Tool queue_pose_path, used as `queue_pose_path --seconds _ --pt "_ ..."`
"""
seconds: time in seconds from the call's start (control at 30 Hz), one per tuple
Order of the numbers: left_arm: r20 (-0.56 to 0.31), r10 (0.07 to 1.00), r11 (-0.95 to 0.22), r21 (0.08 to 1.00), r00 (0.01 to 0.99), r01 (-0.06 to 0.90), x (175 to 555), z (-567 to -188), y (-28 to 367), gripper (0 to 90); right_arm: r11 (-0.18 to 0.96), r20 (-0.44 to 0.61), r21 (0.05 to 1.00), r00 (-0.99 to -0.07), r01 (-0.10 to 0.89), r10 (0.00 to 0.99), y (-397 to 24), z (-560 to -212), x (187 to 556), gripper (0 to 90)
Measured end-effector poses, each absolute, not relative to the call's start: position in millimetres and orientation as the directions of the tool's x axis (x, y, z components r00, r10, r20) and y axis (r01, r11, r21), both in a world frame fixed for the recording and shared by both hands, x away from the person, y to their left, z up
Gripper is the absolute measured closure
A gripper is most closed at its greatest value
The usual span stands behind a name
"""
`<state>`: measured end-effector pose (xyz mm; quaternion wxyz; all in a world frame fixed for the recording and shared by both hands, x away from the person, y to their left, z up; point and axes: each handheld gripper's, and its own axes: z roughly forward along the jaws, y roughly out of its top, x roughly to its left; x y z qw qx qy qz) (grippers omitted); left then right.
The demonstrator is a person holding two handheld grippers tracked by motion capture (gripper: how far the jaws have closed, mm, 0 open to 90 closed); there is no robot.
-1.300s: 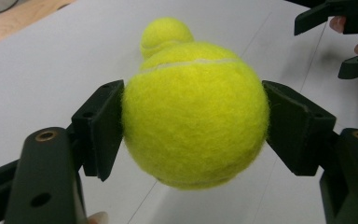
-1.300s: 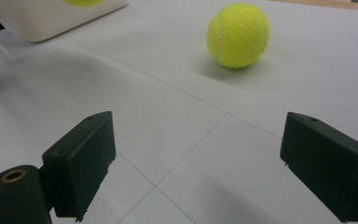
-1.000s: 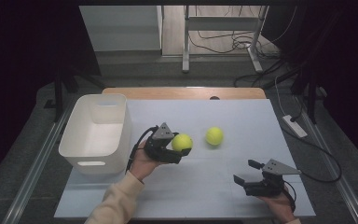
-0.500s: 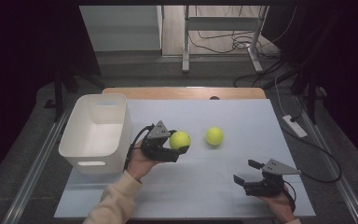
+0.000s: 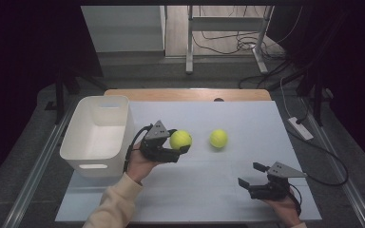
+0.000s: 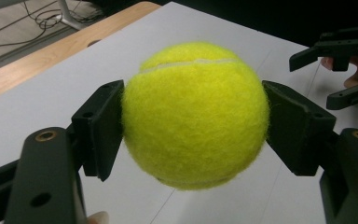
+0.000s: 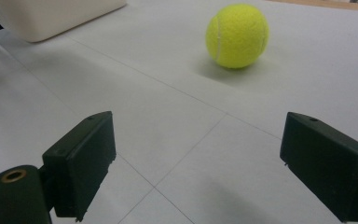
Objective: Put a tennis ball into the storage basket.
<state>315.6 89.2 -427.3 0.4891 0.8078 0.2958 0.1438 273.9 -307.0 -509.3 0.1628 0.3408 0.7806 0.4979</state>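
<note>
Your left gripper [image 6: 193,116] pads cover both flanks of the held ball [image 6: 193,116], so the contact patches can't be seen. In the high view your left hand [image 5: 140,164] hides the gripper's underside. White bin [image 7: 51,14] is cut off by the top edge in the right gripper view, its inside out of sight. Your right hand [image 5: 285,209] is cropped by the near edge. The dark spot [image 5: 218,99] on the bench's far wooden strip [image 5: 123,94] is too small to tell.
</note>
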Motion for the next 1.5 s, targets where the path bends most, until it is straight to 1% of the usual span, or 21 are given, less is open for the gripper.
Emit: queue_pose_path --seconds 1.5 --pt "-0.031 0.676 -0.279 0.914 0.736 0.295 312 -402 118 26.7 0.264 0.085 0.893 -0.713 0.365 0.696 -307 -509 274 10.4"
